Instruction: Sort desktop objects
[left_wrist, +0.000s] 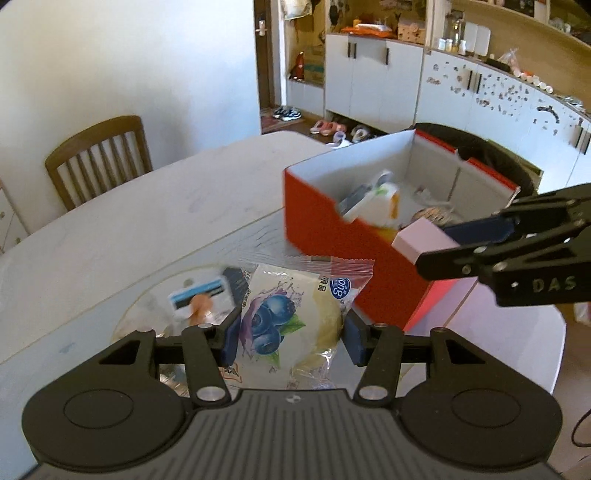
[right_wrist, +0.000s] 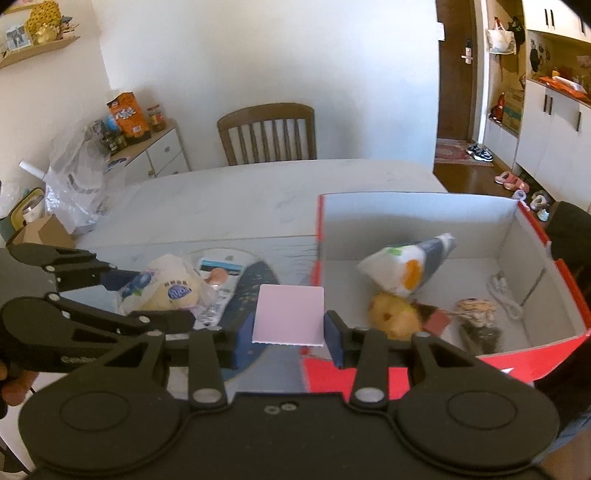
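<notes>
A: Left claw (left_wrist: 290, 338)?
B: Clamped on a blueberry bread packet (left_wrist: 291, 321), blue pads pressing both sides. Packet is lifted off the tabletop (left_wrist: 147, 221). Below and just ahead-left of the claw, a blurred card-like packet (left_wrist: 201, 295) lies on the tabletop.

A: Right claw (right_wrist: 288, 328)?
B: Closed on a pink flat block (right_wrist: 289, 315), pads on its left and right edges, block upright between them. In the left wrist view the block (left_wrist: 424, 240) hangs over the near wall of the red box (left_wrist: 321, 221).

A: Box relative to the claws?
B: Ahead-right of the left claw, ahead-right of the right claw too; the block sits right at the box's near-left corner (right_wrist: 319, 258).

A: Contents?
B: White bag with orange print (right_wrist: 406, 266), yellow pastry packet (right_wrist: 395, 317), a brownish snack packet (right_wrist: 476, 314), a white cord (right_wrist: 504, 291). All blurred, can't read labels.

A: Claws relative to each other?
B: Left claw (right_wrist: 147, 295) is left of the right one, bread packet (right_wrist: 166, 290) in it, near but apart.
</notes>
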